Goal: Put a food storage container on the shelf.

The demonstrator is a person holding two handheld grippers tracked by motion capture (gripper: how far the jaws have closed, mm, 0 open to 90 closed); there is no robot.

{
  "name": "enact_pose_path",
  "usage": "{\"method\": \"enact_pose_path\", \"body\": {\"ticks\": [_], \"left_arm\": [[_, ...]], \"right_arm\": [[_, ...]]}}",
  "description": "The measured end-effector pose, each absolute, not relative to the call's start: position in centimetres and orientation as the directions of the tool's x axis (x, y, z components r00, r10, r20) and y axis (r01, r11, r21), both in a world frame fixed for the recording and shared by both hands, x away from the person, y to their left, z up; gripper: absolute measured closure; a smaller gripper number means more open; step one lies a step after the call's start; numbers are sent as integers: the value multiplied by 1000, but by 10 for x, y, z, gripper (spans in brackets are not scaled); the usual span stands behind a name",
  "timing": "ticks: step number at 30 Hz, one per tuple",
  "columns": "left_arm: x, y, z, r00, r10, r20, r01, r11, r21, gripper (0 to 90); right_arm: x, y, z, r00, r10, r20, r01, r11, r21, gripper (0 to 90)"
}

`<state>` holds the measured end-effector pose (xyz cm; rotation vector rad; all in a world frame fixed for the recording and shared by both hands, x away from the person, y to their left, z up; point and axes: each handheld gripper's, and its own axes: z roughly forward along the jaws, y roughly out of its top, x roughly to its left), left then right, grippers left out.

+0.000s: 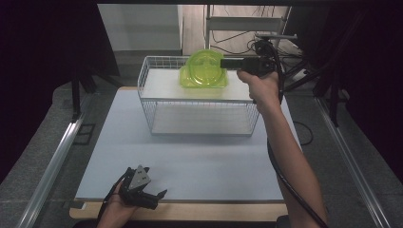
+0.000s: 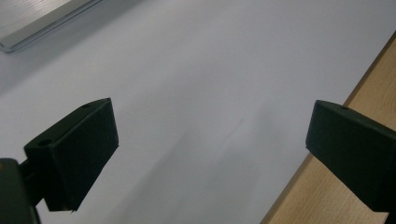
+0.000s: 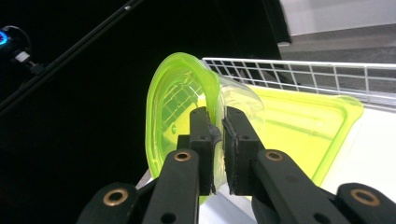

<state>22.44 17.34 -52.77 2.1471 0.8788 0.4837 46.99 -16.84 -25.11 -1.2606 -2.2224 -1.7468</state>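
Observation:
A translucent green lid (image 1: pixel 203 61) stands tilted up on edge above its matching green container (image 1: pixel 203 81), which sits on the top shelf of a white wire rack (image 1: pixel 157 102). My right gripper (image 1: pixel 222 62) is shut on the lid's right rim. In the right gripper view the pads (image 3: pixel 203 135) pinch the rim of the lid (image 3: pixel 175 105), with the container (image 3: pixel 303 121) flat behind it and the gripper (image 3: pixel 219 128) pointing along the rack top. My left gripper (image 1: pixel 153 183) rests at the table's front left edge, open, holding nothing (image 2: pixel 210 140).
The rack stands at the back middle of a white mat (image 1: pixel 199 156) and has a lower shelf (image 1: pixel 199 121). A wooden table edge (image 2: pixel 373 88) runs along the mat's front. Metal rails (image 1: pixel 52 166) flank the table; cables lie behind the rack.

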Motion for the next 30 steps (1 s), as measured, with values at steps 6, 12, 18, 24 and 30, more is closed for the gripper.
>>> {"method": "enact_pose_path", "body": {"ticks": [6, 12, 18, 24, 30], "left_arm": [[225, 174, -528, 694, 717, 61, 436, -487, 757, 23], [224, 175, -528, 694, 717, 63, 435, -488, 757, 23], [225, 174, -529, 697, 714, 69, 435, -497, 751, 23], [225, 174, -530, 700, 711, 71, 436, -504, 746, 23], [225, 174, -531, 703, 708, 72, 436, -509, 742, 23]], "right_arm": [[480, -158, -253, -651, 586, 483, 620, 42, 784, 828], [487, -154, -258, -631, 579, 517, 646, 22, 763, 826], [491, -154, -259, -611, 604, 512, 654, 20, 756, 798], [493, -147, -258, -602, 673, 430, 629, 68, 774, 728], [496, -144, -258, -589, 702, 401, 622, 77, 779, 683]]}}
